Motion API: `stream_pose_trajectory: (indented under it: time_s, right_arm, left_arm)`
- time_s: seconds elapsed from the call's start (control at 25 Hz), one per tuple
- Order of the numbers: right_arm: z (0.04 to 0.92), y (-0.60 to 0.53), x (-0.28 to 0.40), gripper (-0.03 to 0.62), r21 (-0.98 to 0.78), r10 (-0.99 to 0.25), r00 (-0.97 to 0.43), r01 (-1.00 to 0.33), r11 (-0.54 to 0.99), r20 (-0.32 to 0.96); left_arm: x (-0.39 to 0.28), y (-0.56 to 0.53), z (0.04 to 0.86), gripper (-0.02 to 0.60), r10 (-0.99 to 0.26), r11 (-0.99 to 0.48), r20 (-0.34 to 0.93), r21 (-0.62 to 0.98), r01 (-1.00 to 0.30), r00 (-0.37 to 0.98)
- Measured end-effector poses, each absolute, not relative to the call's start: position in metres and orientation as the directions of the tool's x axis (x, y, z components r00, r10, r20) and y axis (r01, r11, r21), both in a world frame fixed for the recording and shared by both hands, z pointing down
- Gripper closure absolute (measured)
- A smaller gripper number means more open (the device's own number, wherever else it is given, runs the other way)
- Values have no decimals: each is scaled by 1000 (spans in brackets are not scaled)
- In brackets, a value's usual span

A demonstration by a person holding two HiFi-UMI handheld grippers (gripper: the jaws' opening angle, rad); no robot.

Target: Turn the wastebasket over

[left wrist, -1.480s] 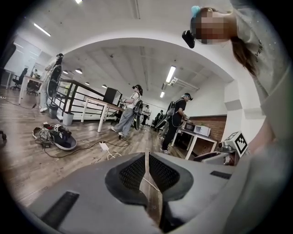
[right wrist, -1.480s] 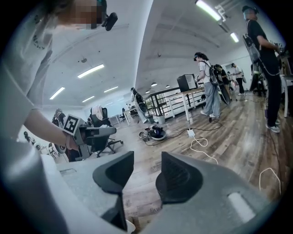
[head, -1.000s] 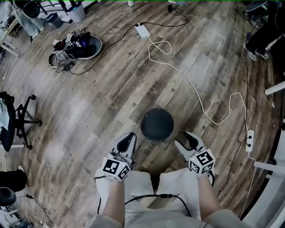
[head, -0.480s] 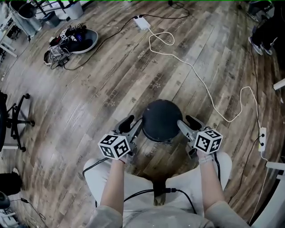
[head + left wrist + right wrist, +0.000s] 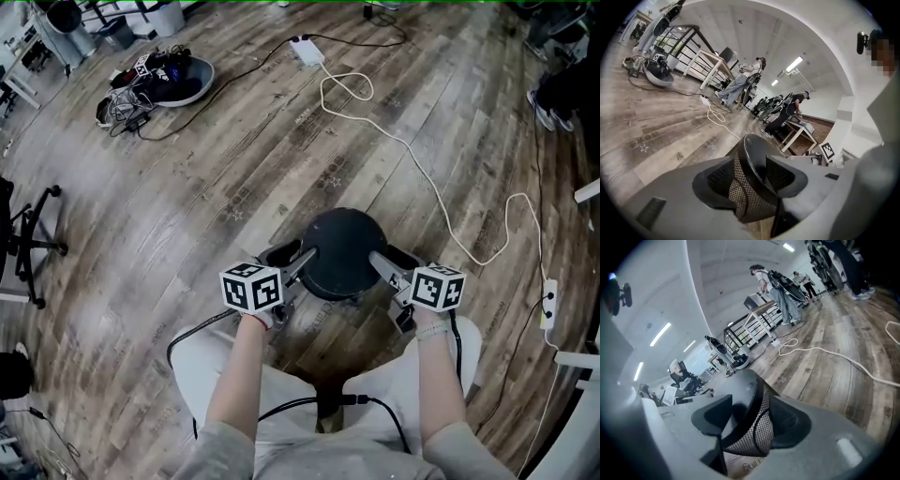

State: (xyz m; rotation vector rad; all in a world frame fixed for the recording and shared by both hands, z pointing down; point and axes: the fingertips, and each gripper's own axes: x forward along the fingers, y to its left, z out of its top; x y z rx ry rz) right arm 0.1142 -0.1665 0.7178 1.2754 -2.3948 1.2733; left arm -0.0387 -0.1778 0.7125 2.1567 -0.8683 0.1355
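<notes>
A black mesh wastebasket (image 5: 339,251) stands on the wooden floor with its solid round end facing up, just ahead of the person's knees. My left gripper (image 5: 295,259) is at its left side and my right gripper (image 5: 395,262) at its right side. In the left gripper view the jaws (image 5: 752,180) stand apart with the basket's edge and mesh wall (image 5: 757,150) between them, and gaps show beside the pads. The right gripper view gives the same picture: open jaws (image 5: 757,423) straddle the basket's edge (image 5: 750,385).
A white cable (image 5: 412,150) snakes across the floor from a power strip (image 5: 307,52) to another strip (image 5: 548,305) at the right. A grey bowl of cables (image 5: 173,80) lies far left. An office chair base (image 5: 33,246) stands at the left edge. People and tables are far off.
Both grippers came down and forward from in front of the knees to the basket's two sides. The left jaws, nearly closed before, now stand apart around its edge.
</notes>
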Motion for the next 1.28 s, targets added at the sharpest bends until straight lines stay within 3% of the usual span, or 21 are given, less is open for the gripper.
stream_pose_trajectory:
  time_s: [0.28, 0.44, 0.6, 0.92, 1.08, 1.28]
  right_arm:
    - [703, -179, 98, 377, -476, -660, -618, -775, 416, 428]
    - [680, -193, 86, 384, -313, -706, -620, -784, 536, 343]
    - [683, -183, 82, 399, -167, -693, -626, -773, 612, 357]
    - [699, -144, 93, 422, -268, -629, -681, -729, 629, 376]
    - [729, -130, 88, 421, -277, -546, -693, -703, 655, 470]
    - [758, -134, 95, 413, -336, -544, -664, -738, 585, 513]
  left_arm:
    - [-52, -181, 706, 378, -618, -461, 306, 604, -650, 724]
    - [-62, -197, 688, 379, -665, -512, 241, 543, -666, 707]
    - [-64, -186, 689, 379, -642, -559, 242, 501, -661, 727]
    - [-62, -134, 711, 379, -570, -498, 260, 645, -579, 779]
    - [-64, -133, 736, 379, -556, -455, 348, 633, -626, 755]
    - [-48, -114, 779, 379, -462, -447, 441, 634, -631, 770]
